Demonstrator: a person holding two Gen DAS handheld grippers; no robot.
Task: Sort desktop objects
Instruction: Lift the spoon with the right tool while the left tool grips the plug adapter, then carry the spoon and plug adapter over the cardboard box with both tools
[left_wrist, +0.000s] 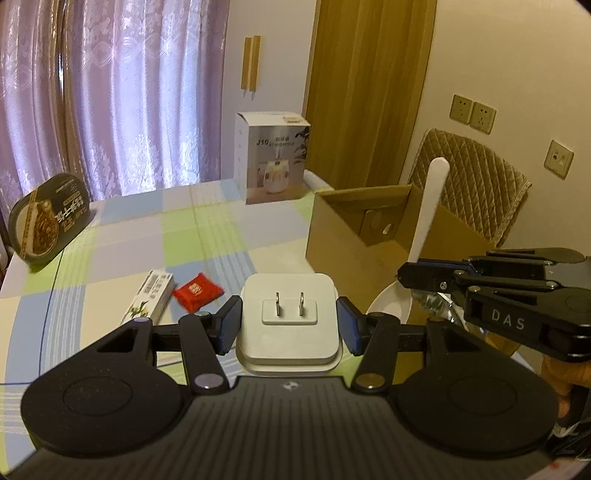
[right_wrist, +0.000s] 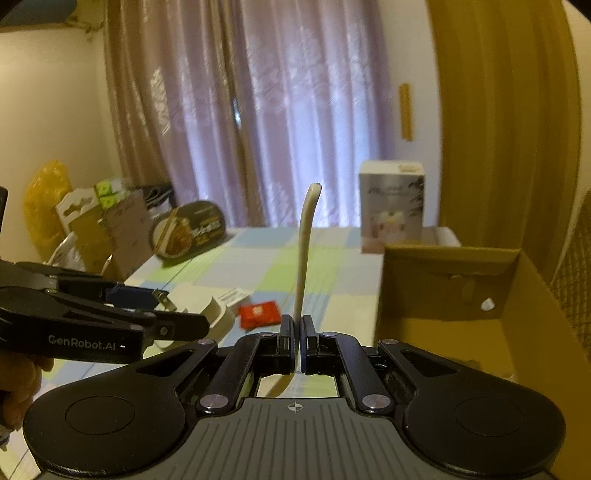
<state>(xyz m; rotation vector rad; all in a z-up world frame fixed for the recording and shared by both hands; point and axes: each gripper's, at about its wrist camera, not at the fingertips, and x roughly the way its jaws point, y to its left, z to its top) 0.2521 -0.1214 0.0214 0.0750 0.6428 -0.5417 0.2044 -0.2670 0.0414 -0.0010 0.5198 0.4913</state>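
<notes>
Left gripper (left_wrist: 288, 325): fingers clamped on a white plug adapter (left_wrist: 289, 317), prongs facing up, above the checked tablecloth (left_wrist: 207, 236). Right gripper (right_wrist: 296, 341): fingers pinched on a white spoon (right_wrist: 305, 251), handle upright, beside the open cardboard box (right_wrist: 436, 295). Red packet (left_wrist: 197, 290) and small carton (left_wrist: 149, 295) lie on the cloth.

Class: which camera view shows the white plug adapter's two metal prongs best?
The left wrist view: the white plug adapter faces the lens, both prongs clear, held in the left gripper. The right wrist view shows it side-on, partly hidden.
</notes>
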